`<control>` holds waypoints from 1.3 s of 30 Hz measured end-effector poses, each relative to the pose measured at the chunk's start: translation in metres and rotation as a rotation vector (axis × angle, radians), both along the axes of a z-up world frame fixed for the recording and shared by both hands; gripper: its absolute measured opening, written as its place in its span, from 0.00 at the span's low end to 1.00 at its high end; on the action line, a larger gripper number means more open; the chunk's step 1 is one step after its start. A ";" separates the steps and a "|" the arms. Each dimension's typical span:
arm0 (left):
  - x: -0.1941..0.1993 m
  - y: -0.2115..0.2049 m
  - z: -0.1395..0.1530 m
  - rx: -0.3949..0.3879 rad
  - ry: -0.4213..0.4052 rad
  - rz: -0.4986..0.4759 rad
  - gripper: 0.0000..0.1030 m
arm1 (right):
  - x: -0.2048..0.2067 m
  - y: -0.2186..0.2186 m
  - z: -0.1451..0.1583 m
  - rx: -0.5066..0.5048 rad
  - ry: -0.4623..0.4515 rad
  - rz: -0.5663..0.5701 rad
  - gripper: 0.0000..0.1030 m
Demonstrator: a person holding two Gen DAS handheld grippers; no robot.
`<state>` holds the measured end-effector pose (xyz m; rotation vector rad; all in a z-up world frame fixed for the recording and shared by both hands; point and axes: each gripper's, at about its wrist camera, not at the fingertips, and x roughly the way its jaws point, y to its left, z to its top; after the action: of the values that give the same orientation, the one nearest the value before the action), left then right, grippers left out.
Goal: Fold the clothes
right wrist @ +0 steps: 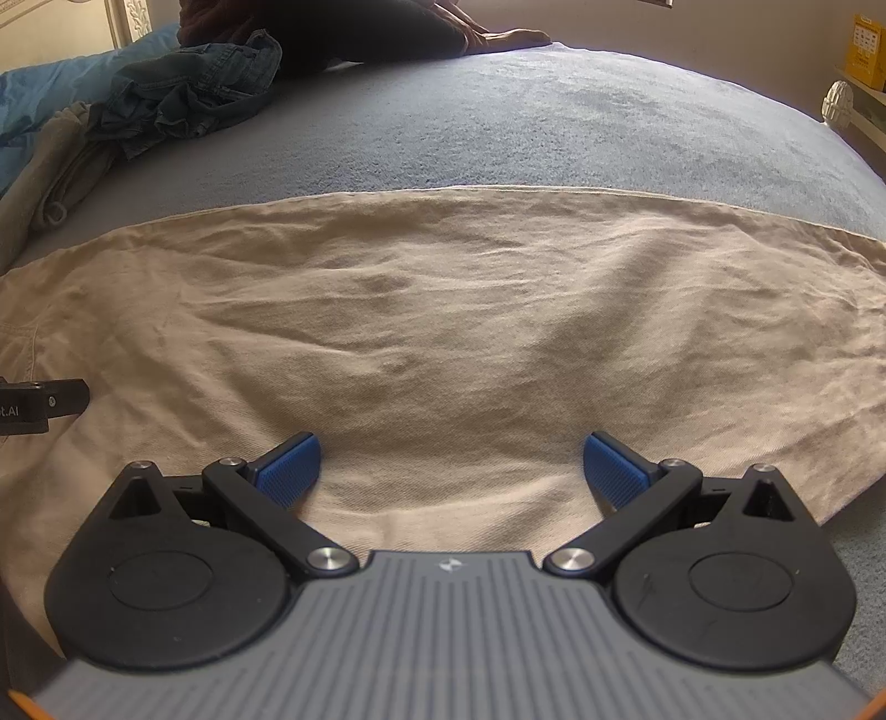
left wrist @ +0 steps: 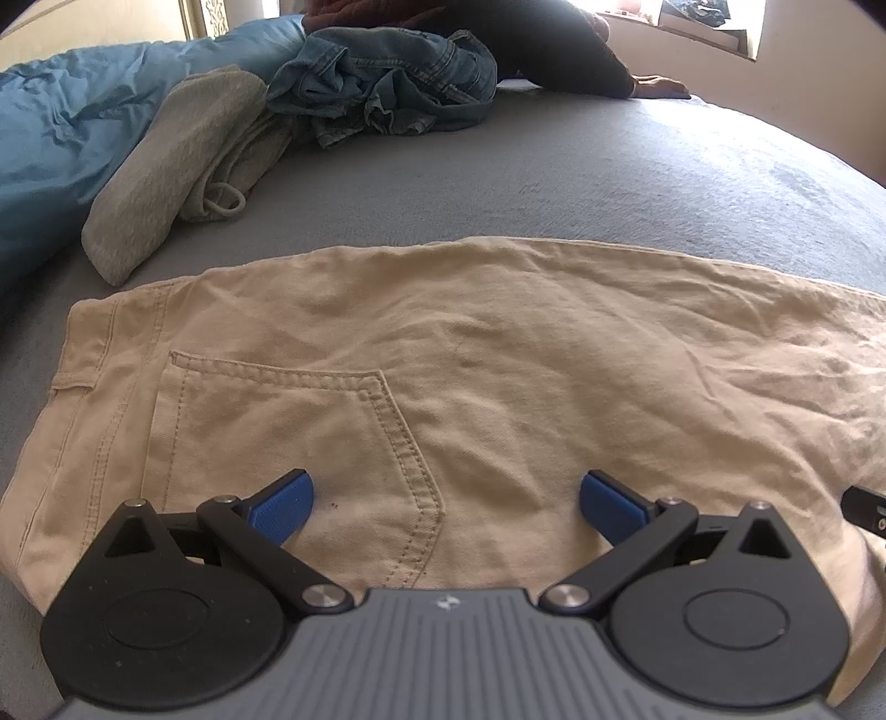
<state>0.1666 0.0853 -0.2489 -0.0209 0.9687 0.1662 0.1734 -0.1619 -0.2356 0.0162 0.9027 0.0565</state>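
Observation:
Beige trousers (left wrist: 470, 365) lie flat across the grey bed, waistband at the left, a back pocket (left wrist: 288, 443) facing up. My left gripper (left wrist: 446, 507) is open and empty, low over the pocket near the trousers' near edge. The trousers' leg part fills the right wrist view (right wrist: 443, 332). My right gripper (right wrist: 451, 471) is open and empty over the leg's near edge. The left gripper's side shows at the left edge of the right wrist view (right wrist: 39, 407); the right gripper's side shows in the left wrist view (left wrist: 869, 509).
A crumpled pile of blue jeans (left wrist: 387, 77) and a folded grey garment (left wrist: 171, 166) lie at the back left, beside a blue duvet (left wrist: 66, 127). A person (left wrist: 554, 39) sits at the far edge of the bed (left wrist: 609, 177). A shelf (right wrist: 864, 77) stands at the right.

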 end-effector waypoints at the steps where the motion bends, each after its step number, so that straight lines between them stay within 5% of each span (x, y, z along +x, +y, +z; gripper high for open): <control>1: 0.000 0.000 0.000 -0.001 -0.001 -0.003 1.00 | 0.000 0.000 0.000 0.000 -0.001 0.002 0.99; 8: 0.004 0.009 0.007 -0.054 0.010 -0.020 1.00 | -0.001 0.000 -0.001 -0.003 -0.014 0.007 0.99; 14: 0.001 0.018 0.025 -0.152 -0.080 -0.052 1.00 | -0.002 0.000 -0.001 -0.003 -0.017 0.006 0.99; 22: 0.024 0.005 0.030 -0.132 -0.152 -0.080 1.00 | -0.002 0.002 -0.001 -0.010 -0.017 0.005 0.99; 26: 0.037 0.002 0.002 -0.164 -0.112 -0.067 1.00 | -0.002 0.002 -0.001 -0.013 -0.017 0.005 0.99; 29: 0.031 -0.006 -0.009 -0.100 -0.145 -0.097 1.00 | -0.002 0.002 -0.001 -0.014 -0.014 0.006 0.99; 39: 0.030 -0.007 -0.013 -0.097 -0.146 -0.085 1.00 | 0.000 -0.004 0.013 0.002 -0.026 0.002 0.99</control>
<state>0.1970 0.0781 -0.2618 -0.0802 0.8295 0.0388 0.1736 -0.1661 -0.2226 0.0167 0.8766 0.0590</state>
